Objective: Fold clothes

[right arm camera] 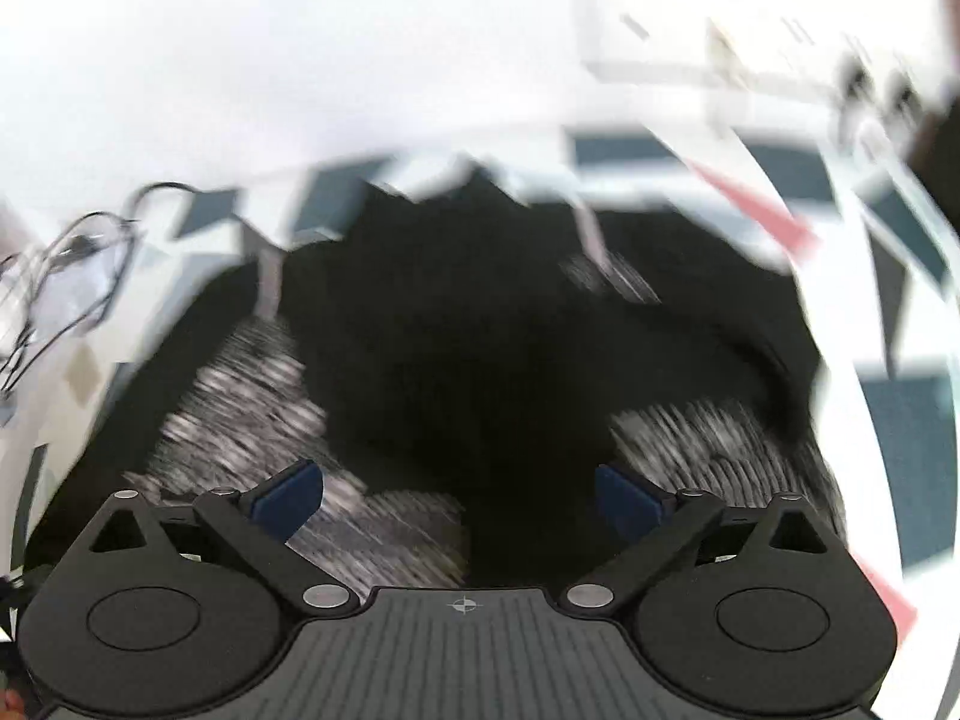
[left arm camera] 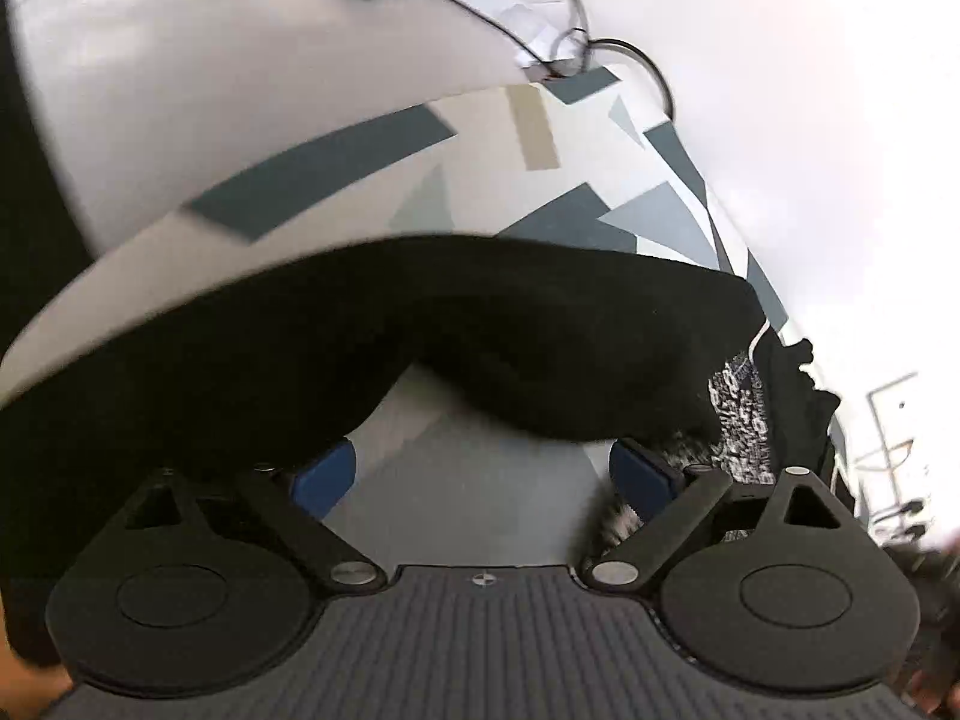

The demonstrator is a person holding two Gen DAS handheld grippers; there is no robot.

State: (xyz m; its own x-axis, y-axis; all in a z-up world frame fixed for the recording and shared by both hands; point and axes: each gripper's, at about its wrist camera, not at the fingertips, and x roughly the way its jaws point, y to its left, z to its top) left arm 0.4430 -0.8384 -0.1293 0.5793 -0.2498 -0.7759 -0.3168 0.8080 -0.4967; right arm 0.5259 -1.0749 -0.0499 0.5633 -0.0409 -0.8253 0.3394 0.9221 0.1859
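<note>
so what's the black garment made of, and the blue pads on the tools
The black garment looks like soft matte knit fabric, maybe fleece or cotton: it drapes limply, without shine. Its grey-white patches look printed or woven; blur hides which. The blue pads look like smooth rubber or plastic, though the view doesn't settle which.

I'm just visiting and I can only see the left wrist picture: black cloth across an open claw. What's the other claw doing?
Observer: The right claw is open over the black garment and is gripping nothing.
Operator: I see one speckled patch on the cloth. Is that the only one?
Observer: No. Blurred grey-and-white patches show on both its left and right.
Operator: Is the table cover only grey and white?
Observer: No. The table cover also has red shapes.
</note>
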